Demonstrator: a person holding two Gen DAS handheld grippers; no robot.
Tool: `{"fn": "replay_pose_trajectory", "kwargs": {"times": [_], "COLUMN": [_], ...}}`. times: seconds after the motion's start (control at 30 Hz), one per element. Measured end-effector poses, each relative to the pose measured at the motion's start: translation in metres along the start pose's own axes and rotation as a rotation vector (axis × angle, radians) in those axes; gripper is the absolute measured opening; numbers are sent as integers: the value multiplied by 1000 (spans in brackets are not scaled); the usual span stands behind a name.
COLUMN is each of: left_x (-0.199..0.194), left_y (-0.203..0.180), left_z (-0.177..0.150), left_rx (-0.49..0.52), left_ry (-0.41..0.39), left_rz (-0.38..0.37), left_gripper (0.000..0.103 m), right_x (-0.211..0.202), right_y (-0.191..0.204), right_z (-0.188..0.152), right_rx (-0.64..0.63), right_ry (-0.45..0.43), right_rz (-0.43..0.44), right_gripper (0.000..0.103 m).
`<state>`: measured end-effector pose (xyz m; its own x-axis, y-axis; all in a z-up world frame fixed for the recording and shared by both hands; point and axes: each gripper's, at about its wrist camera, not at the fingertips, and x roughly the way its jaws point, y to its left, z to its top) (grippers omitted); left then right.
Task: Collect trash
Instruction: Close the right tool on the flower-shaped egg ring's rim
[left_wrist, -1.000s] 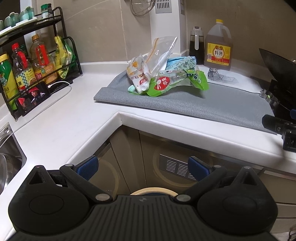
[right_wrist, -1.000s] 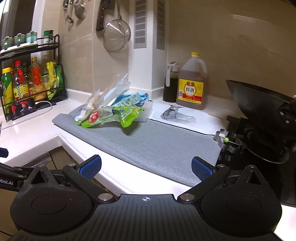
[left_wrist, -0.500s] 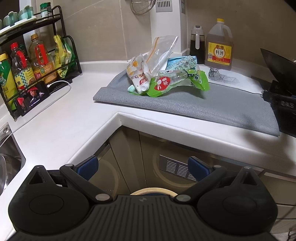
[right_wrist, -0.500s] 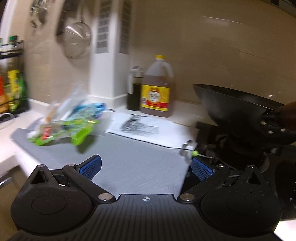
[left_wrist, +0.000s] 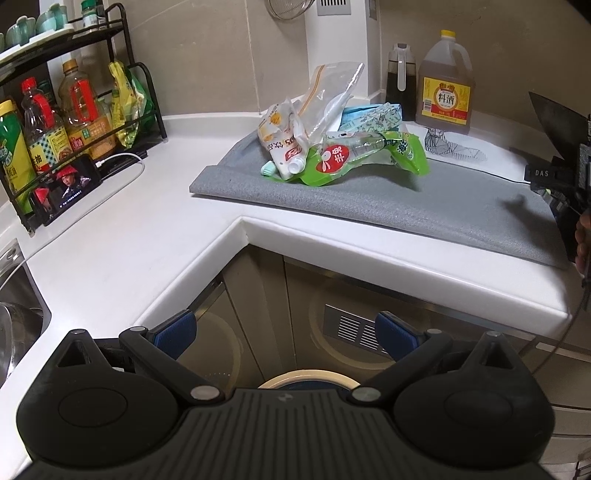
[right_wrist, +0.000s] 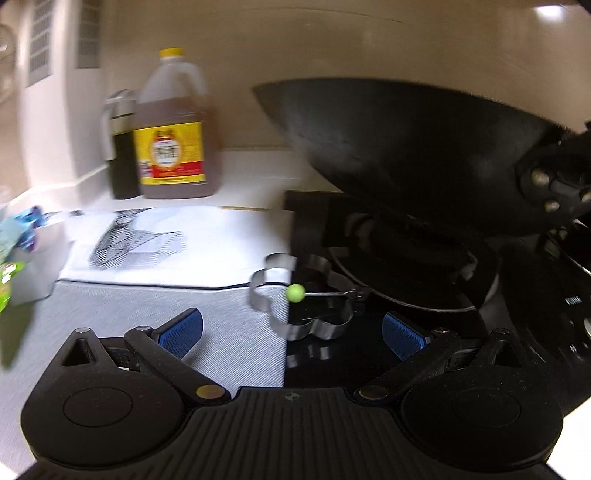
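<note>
Two grippers: both with jaws spread wide, nothing between the blue pads.
Left gripper (left_wrist: 283, 334): held below counter level, in front of the cabinet doors at the inner corner of the white countertop (left_wrist: 122, 251); a round cream-rimmed bin (left_wrist: 308, 380) shows just past its body.
Right gripper (right_wrist: 291, 332): over the seam where the grey mat (right_wrist: 155, 317) meets the black stove; view is motion-blurred.
Trash pile (left_wrist: 341, 147): on the far left part of the grey mat, well apart from both grippers. A clear zip bag stands tallest, a white squeeze pouch with its cap leans at the front left, a green wrapper with a red-and-white logo lies across the front, a pale blue packet sits behind.
Metal egg ring (right_wrist: 301, 295): just ahead of the right gripper, on the stove's edge, its wire handle tipped with a green bead.
Wok (right_wrist: 402, 147): black, on the burner, right of the ring.
Back wall: cooking wine jug (left_wrist: 446, 83) with yellow label, dark dispenser bottle (left_wrist: 398, 83) touching its left side.
Left side: wire rack (left_wrist: 74, 110) of sauce bottles; a phone (left_wrist: 66, 188) propped against it, screen lit, white cable attached.
</note>
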<state>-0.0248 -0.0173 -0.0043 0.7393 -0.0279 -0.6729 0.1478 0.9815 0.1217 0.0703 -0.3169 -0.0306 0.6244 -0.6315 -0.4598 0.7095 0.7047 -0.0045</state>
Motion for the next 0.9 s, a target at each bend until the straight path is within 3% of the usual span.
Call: {"fn": "replay_pose_trajectory", "kwargs": {"times": [0.27, 0.83, 0.87, 0.9], "left_x": [4, 5, 5, 5], "left_y": [2, 2, 2, 2], "left_z": [-1, -3, -3, -3], "left_rx": [-1, 0, -1, -1], "left_ry": [9, 11, 10, 10], "left_rz": [0, -7, -6, -7], "left_gripper": [103, 103, 103, 103], "right_x": [41, 53, 53, 52], "right_y": [-9, -7, -8, -9], "right_z": [4, 4, 4, 4], "right_rx": [113, 91, 97, 101], "right_ry": [97, 82, 73, 57], "right_rz": [-49, -77, -75, -69], "right_gripper": [103, 103, 100, 88]}}
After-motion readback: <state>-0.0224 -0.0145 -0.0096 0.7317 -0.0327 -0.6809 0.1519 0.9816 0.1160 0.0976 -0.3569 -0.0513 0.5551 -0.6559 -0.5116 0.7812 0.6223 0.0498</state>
